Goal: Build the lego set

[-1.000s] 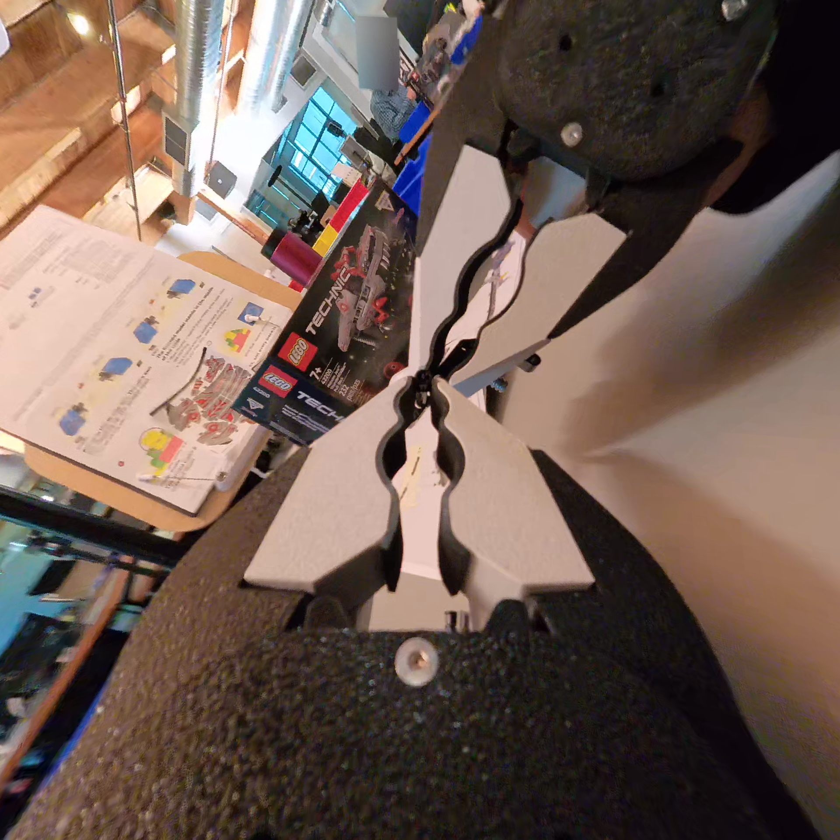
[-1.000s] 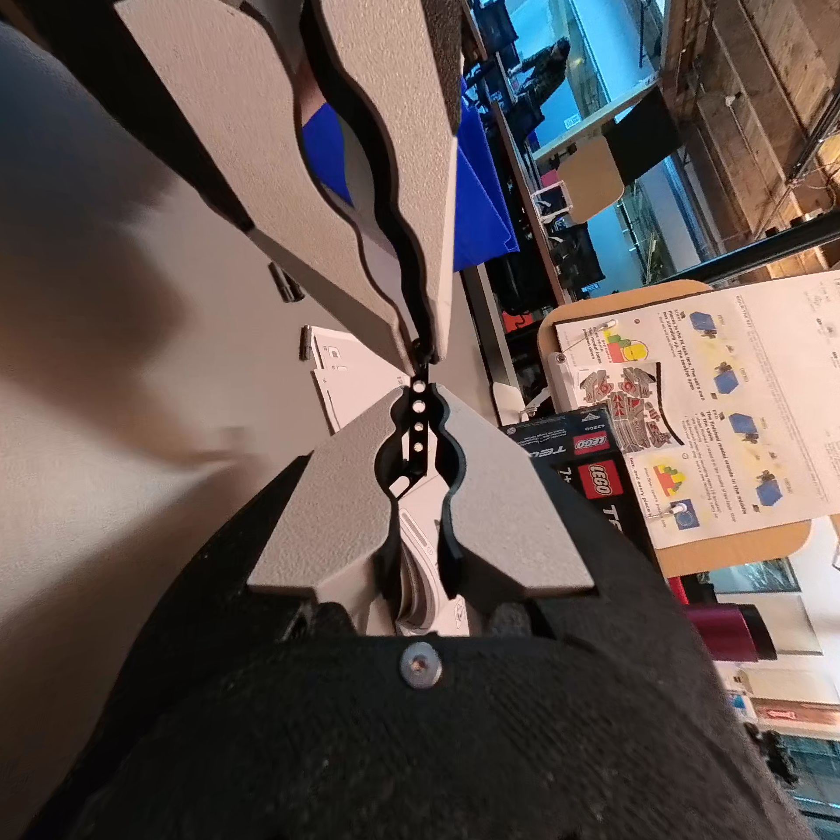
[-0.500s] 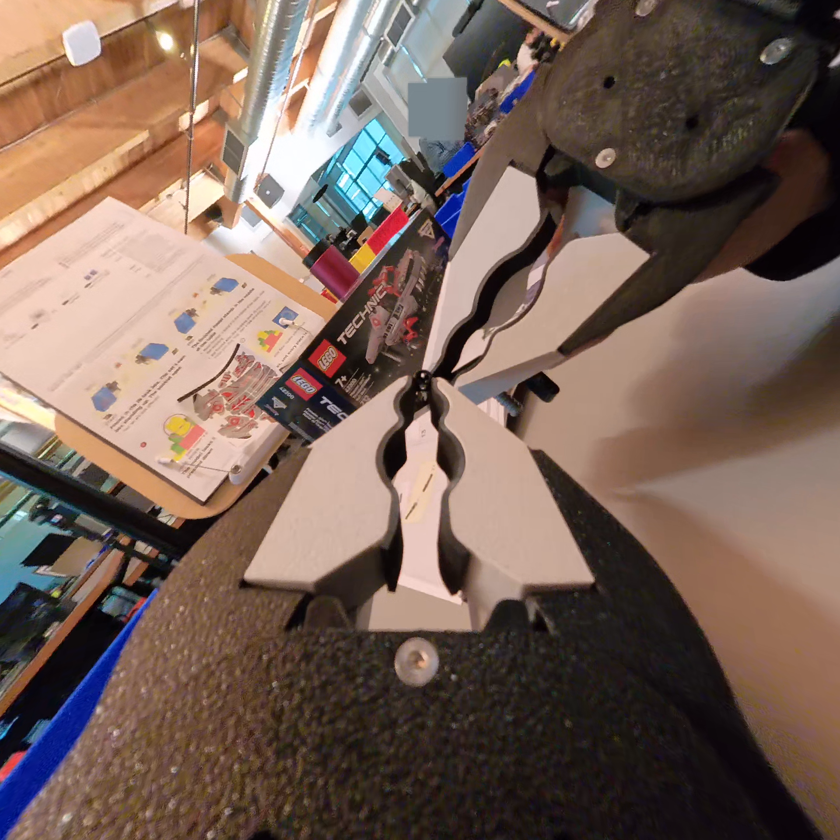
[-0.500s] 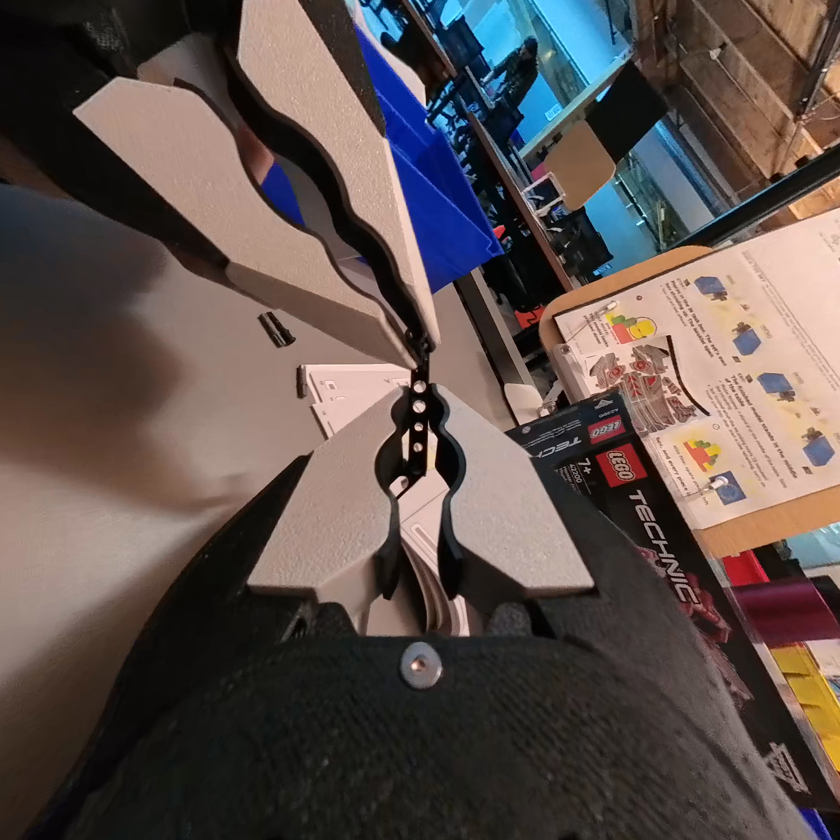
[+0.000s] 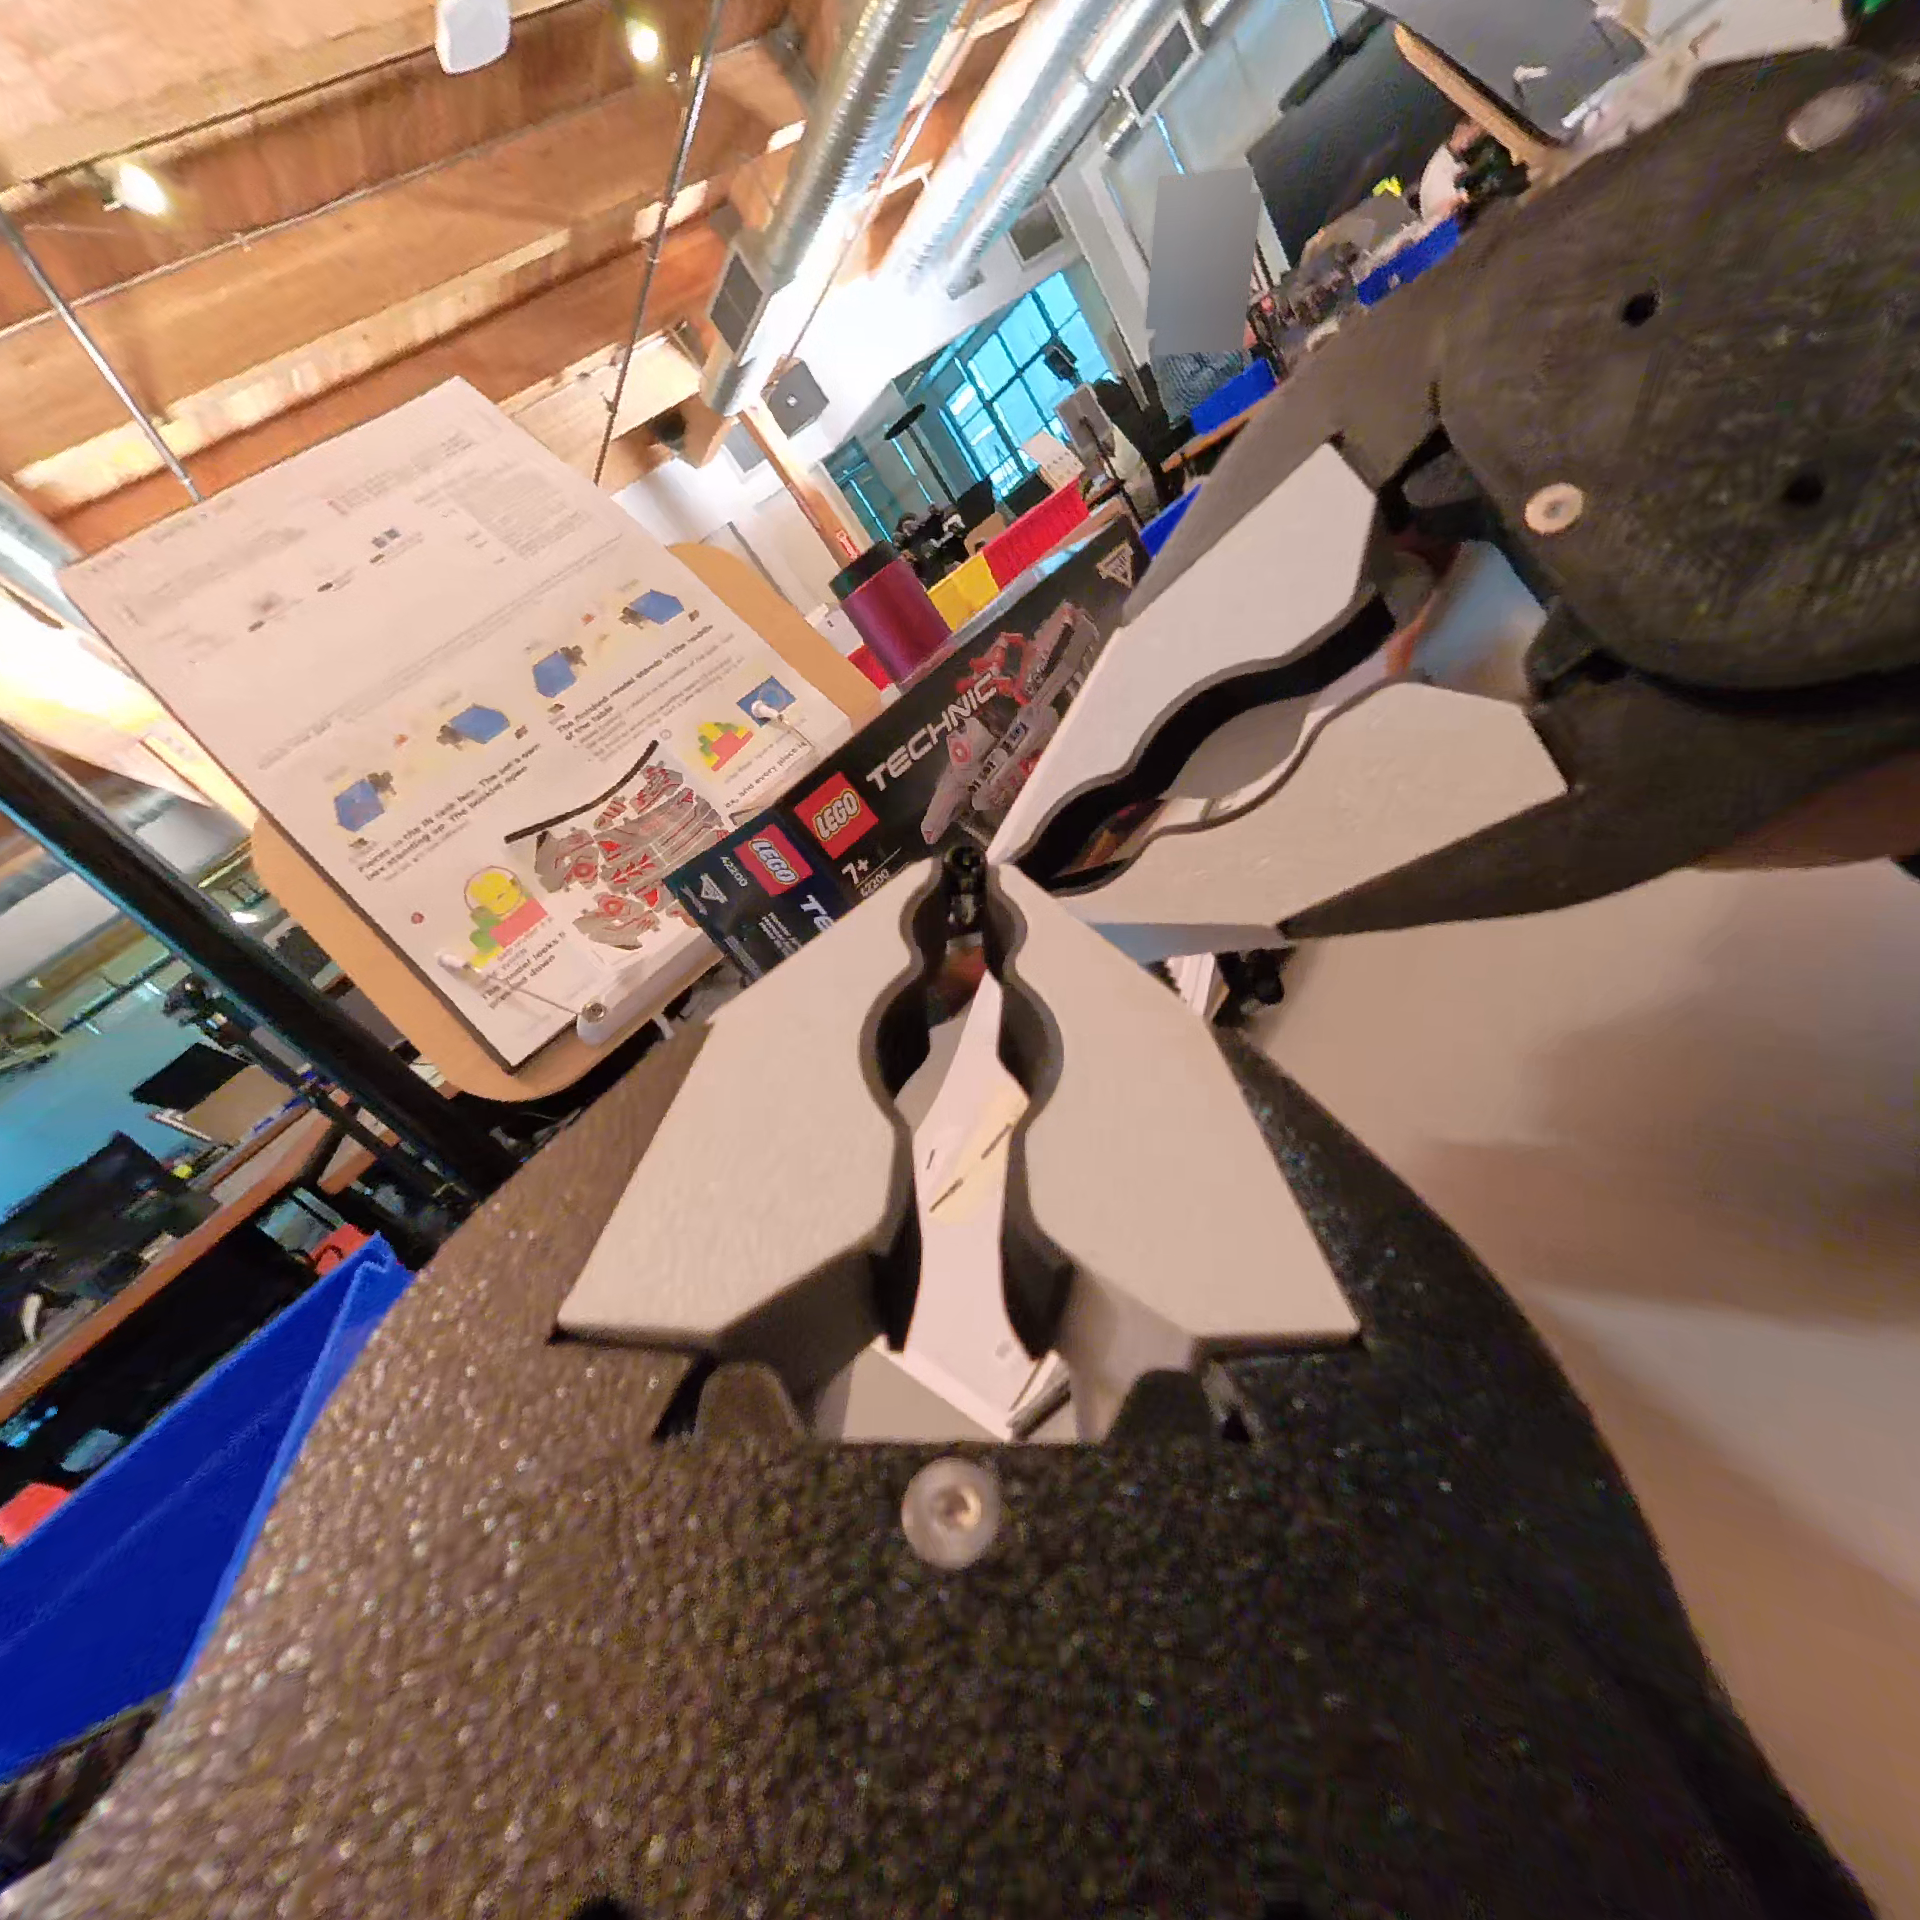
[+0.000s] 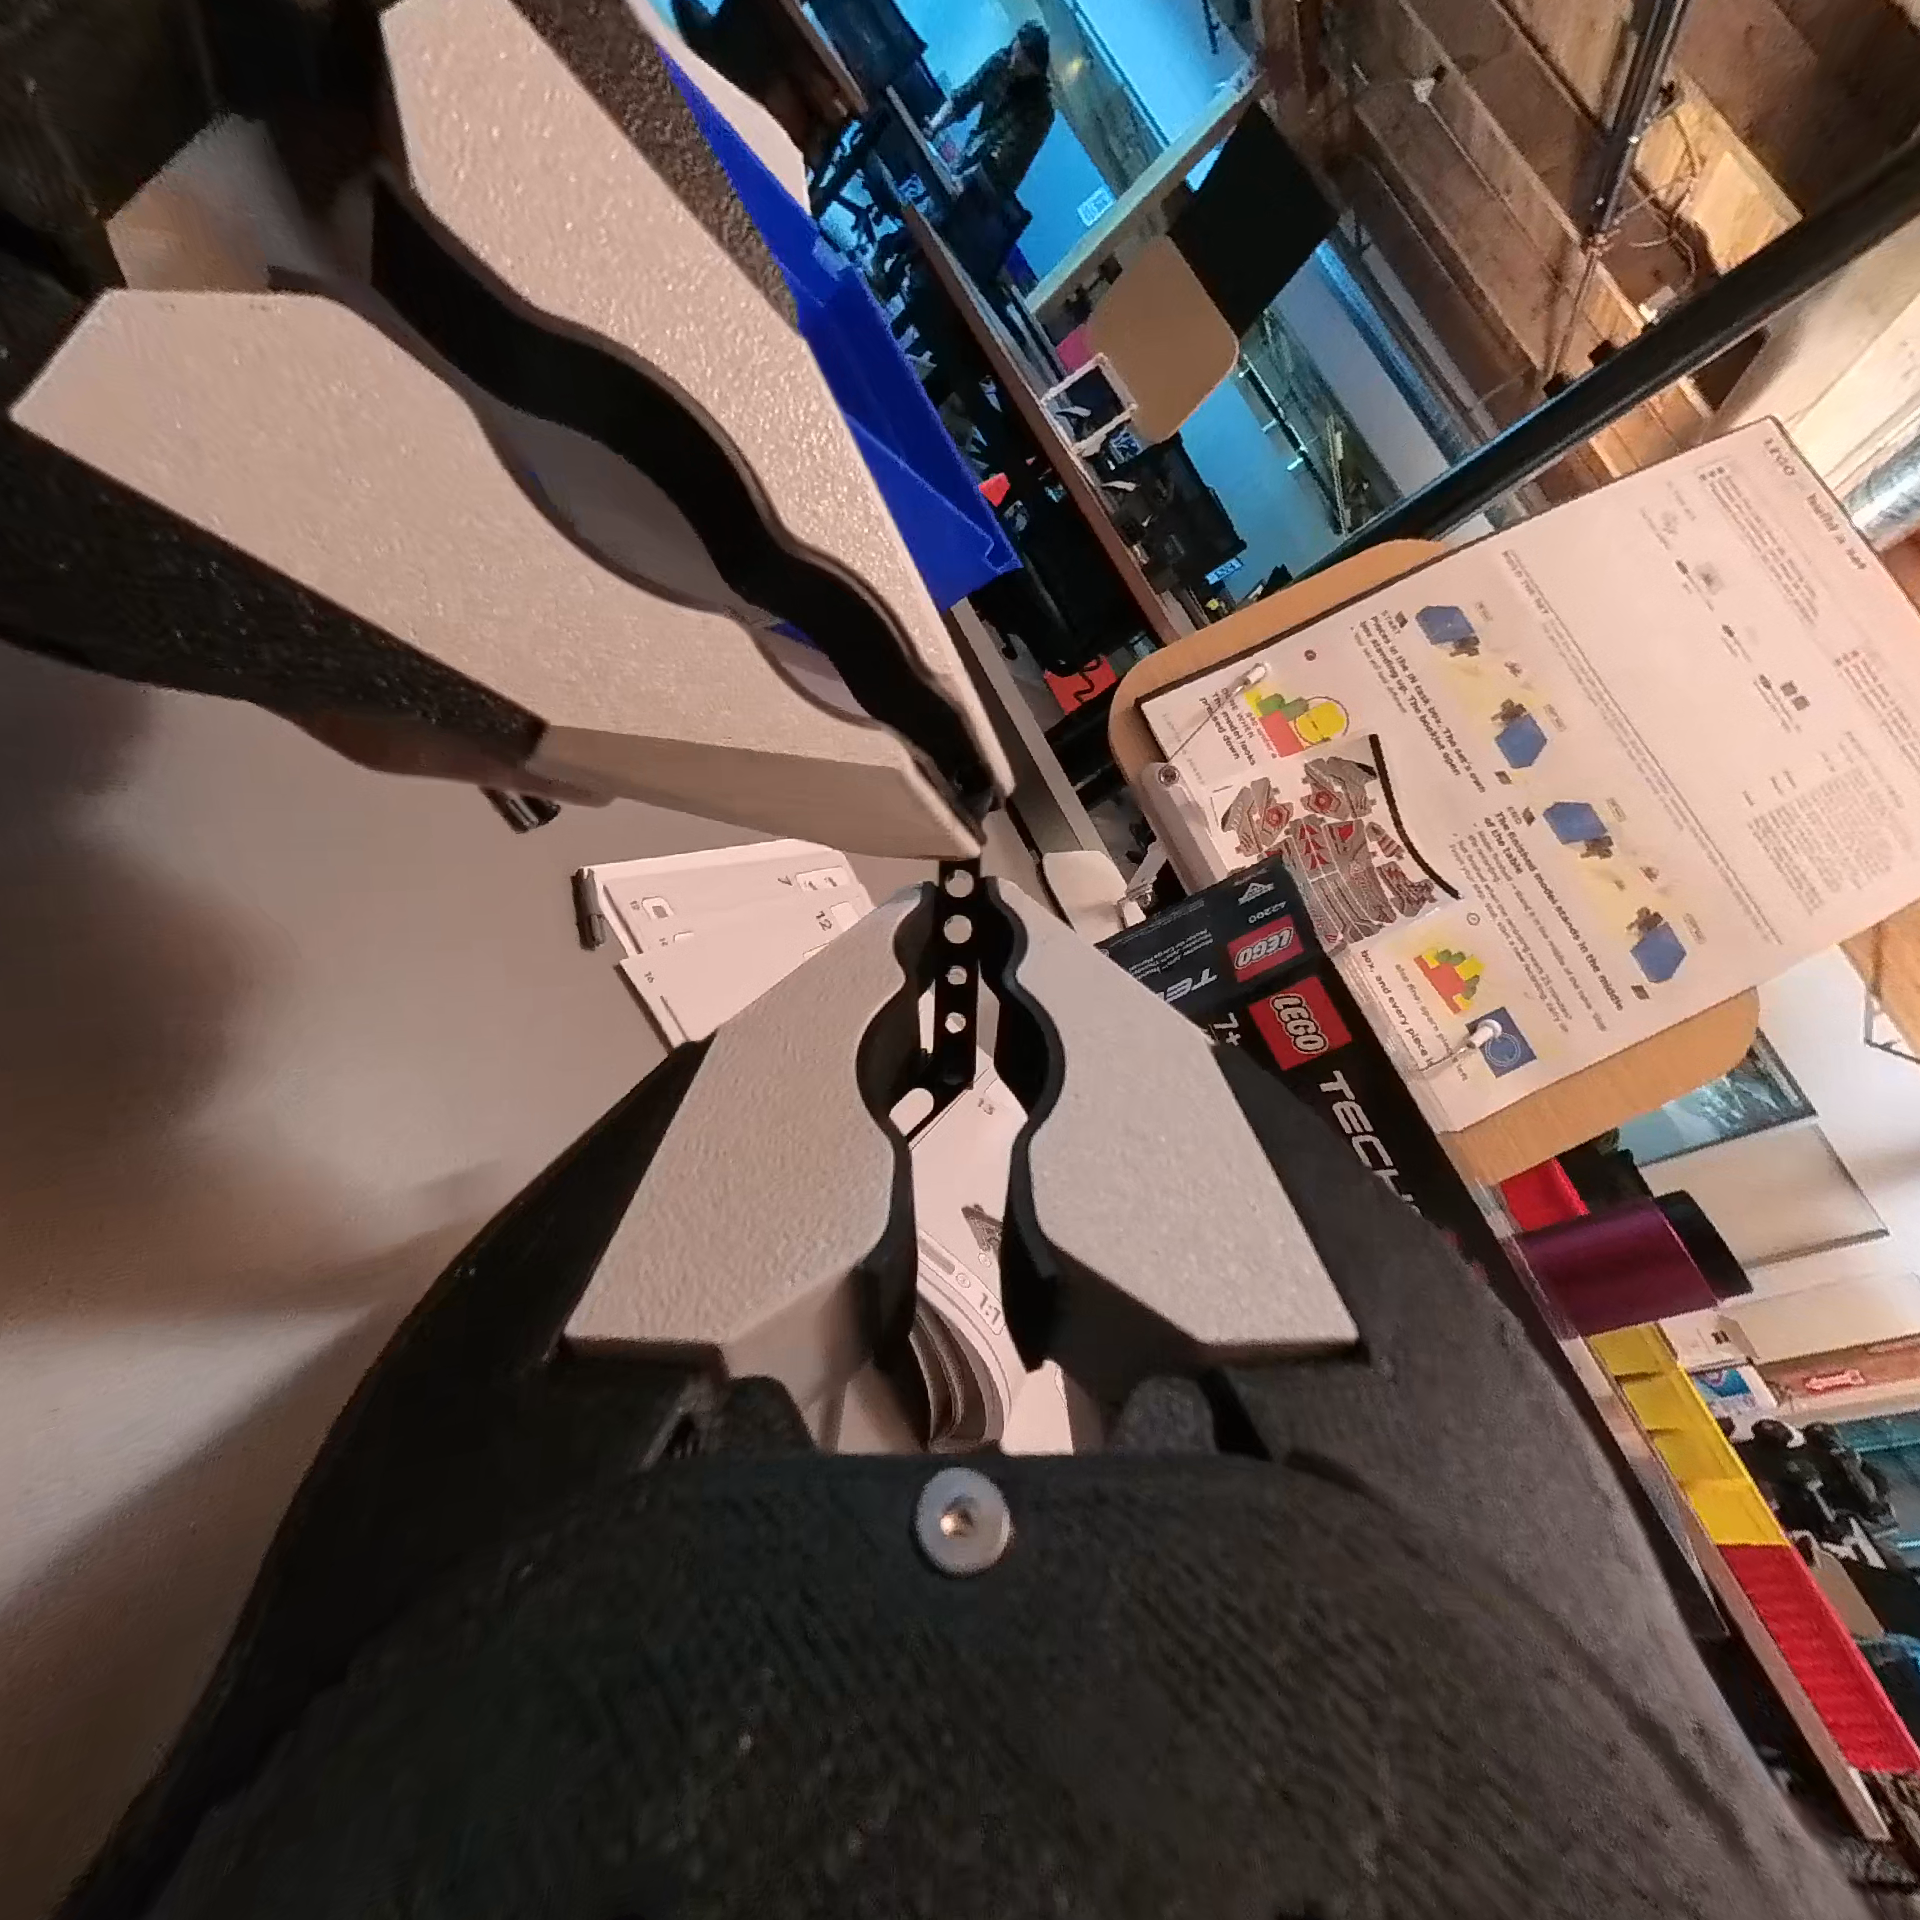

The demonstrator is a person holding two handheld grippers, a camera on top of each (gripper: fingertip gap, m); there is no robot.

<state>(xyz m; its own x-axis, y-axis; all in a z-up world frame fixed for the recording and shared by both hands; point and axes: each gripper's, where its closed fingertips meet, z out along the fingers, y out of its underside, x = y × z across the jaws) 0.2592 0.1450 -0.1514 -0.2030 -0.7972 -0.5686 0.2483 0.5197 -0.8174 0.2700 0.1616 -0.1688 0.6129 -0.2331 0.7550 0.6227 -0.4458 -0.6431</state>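
My left gripper (image 5: 966,925) is shut on a small black pin (image 5: 960,871) at its fingertips. My right gripper (image 6: 956,914) is shut on a thin black beam (image 6: 954,977) with a row of holes. The two grippers meet tip to tip above the pale table (image 5: 1610,1143). In the left wrist view the right gripper (image 5: 1023,862) comes in from the upper right. In the right wrist view the left gripper (image 6: 971,821) comes in from the upper left, and the pin touches the end of the beam.
A black lego box (image 5: 883,800) and an instruction sheet on a wooden board (image 5: 468,675) stand behind the tips. A white booklet (image 6: 727,914) lies on the table, with a small black part (image 6: 520,808) nearby. A blue bin (image 5: 156,1558) is at the left. Left and right tips are no more than a few centimetres apart.
Both grippers have rolled and tilted together while staying tip to tip, so the background has swung round. Both stay shut on their parts.
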